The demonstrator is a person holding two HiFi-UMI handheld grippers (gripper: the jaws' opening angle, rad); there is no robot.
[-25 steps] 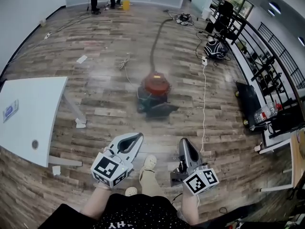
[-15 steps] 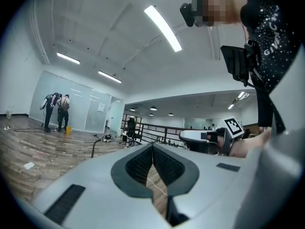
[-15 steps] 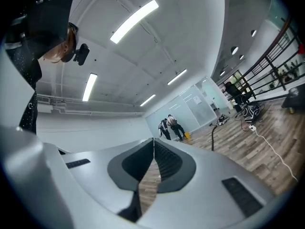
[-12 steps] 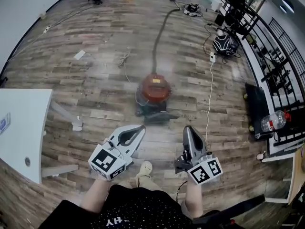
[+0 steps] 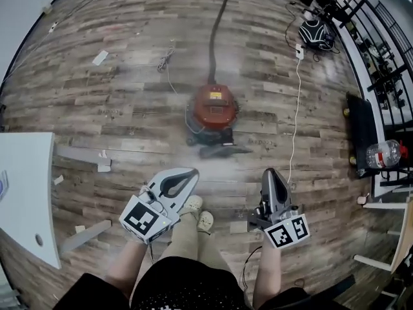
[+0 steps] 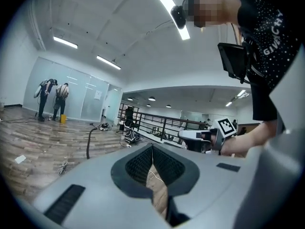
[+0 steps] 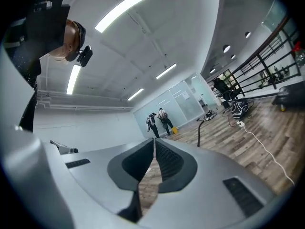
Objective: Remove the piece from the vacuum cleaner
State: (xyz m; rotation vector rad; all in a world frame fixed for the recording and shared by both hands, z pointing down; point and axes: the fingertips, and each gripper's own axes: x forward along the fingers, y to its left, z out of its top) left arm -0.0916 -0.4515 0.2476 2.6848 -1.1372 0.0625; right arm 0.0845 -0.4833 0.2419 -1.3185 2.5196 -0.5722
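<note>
1. In the head view, the red vacuum cleaner (image 5: 213,112) is seen standing on the wooden floor (image 5: 116,95), well ahead of both tongs.
2. A dark hose (image 5: 219,24) is seen running from the vacuum cleaner to the far end of the room. A dark flat part (image 5: 222,150) is seen at its near side, touching it.
3. The left gripper (image 5: 192,172) is held low on the left and the right gripper (image 5: 271,173) low on the right. Both are pointed toward the vacuum cleaner and are kept well apart from it.
4. In the left gripper view, the jaws are seen pressed tight together. Nothing is held, and only a thin strip of floor is seen through the slit.
5. In the right gripper view, the jaws are clenched the same way, and nothing is held there either.
6. The red body is shown by the head view only. In the two gripper views, just the hose is shown past the grey jaws.
7. Two people (image 6: 50,97) by a glass wall, with a yellow bucket (image 6: 63,119) beside them, are shown by the gripper views only.
8. The right gripper's marker cube (image 6: 227,126) is shown from the side in the left gripper view.
9. A white table (image 5: 26,199), a white cord (image 5: 293,128) and a water bottle (image 5: 385,154) are shown clearly by the head view alone.
</note>
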